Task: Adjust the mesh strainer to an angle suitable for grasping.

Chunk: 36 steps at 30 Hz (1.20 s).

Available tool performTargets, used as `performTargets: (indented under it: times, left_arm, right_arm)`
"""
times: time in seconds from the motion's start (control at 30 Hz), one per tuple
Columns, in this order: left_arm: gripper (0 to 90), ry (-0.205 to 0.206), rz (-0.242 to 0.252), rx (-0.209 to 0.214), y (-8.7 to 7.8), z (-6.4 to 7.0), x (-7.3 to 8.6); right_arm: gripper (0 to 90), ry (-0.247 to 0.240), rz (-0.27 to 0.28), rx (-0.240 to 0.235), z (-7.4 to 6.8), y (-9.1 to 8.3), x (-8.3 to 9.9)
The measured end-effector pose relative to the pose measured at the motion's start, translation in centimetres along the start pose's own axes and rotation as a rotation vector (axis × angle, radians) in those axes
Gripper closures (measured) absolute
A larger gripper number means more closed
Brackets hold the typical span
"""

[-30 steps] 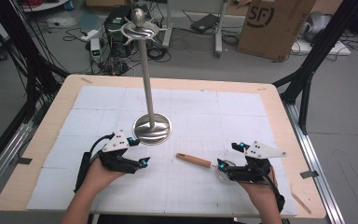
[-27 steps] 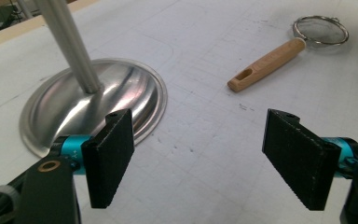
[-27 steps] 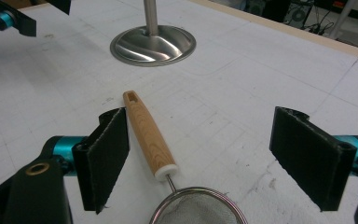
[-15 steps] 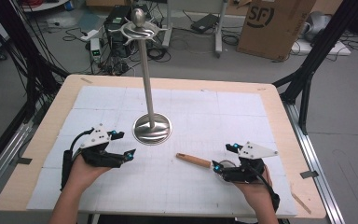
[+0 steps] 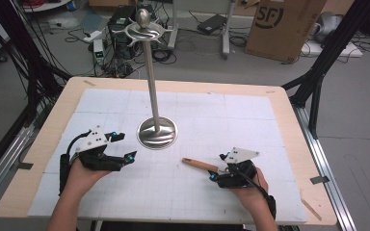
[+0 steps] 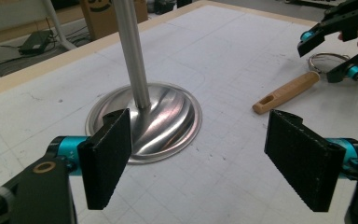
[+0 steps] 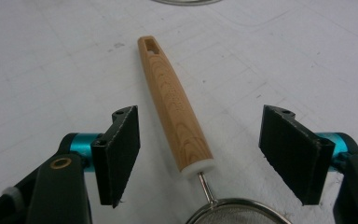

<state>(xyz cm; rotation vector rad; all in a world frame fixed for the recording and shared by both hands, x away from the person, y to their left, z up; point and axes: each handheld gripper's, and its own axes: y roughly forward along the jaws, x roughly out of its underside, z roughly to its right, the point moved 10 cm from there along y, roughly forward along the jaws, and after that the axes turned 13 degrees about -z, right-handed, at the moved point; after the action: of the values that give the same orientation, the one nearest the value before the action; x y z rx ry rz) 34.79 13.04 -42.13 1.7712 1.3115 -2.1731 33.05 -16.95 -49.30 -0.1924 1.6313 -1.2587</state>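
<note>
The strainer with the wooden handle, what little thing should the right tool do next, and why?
Probably close the right tool on the strainer's wooden handle. Its jaws stand open on either side of the handle's thick end, just above the metal neck, and neither pad seems to touch the wood yet. The strainer lies flat on the table, so a squeeze comes before any lift toward the metal stand.

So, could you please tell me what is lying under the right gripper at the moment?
Under the open right gripper lies a strainer: its wooden handle runs between the jaws, untouched. Just the mesh bowl's rim shows; the rest is hidden.
</note>
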Motion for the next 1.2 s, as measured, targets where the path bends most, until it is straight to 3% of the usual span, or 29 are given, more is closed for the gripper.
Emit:
performTargets:
  times: [0.23, 0.37, 0.57, 0.67, 0.9, 1.2]
  left_arm:
    - [24.1, -0.005, 0.015, -0.007, -0.7, -0.4, -0.1]
    - [24.2, -0.007, 0.011, -0.007, -0.7, -0.5, 0.0]
    - [24.4, 0.001, 0.000, -0.006, -0.4, -0.3, 0.1]
    - [24.7, 0.003, -0.007, -0.007, -0.3, -0.2, 0.2]
    - [24.9, -0.002, -0.017, -0.004, 0.2, -0.1, 0.5]
    - [25.0, -0.004, -0.023, 0.005, 0.5, 0.1, 0.7]
  right_arm:
    - [40.0, 0.010, -0.085, -0.007, 0.1, 1.3, 0.1]
    - [49.1, -0.006, -0.140, -0.038, 0.0, 1.4, 0.4]
    - [53.5, -0.025, -0.192, -0.064, -0.1, 1.9, 0.6]
    - [59.0, -0.011, -0.199, -0.090, -0.1, 1.9, 0.6]
    - [66.7, 0.000, -0.212, -0.085, -0.1, 1.6, 0.6]
    - [65.5, 0.015, -0.244, -0.080, 0.3, 1.4, 0.6]
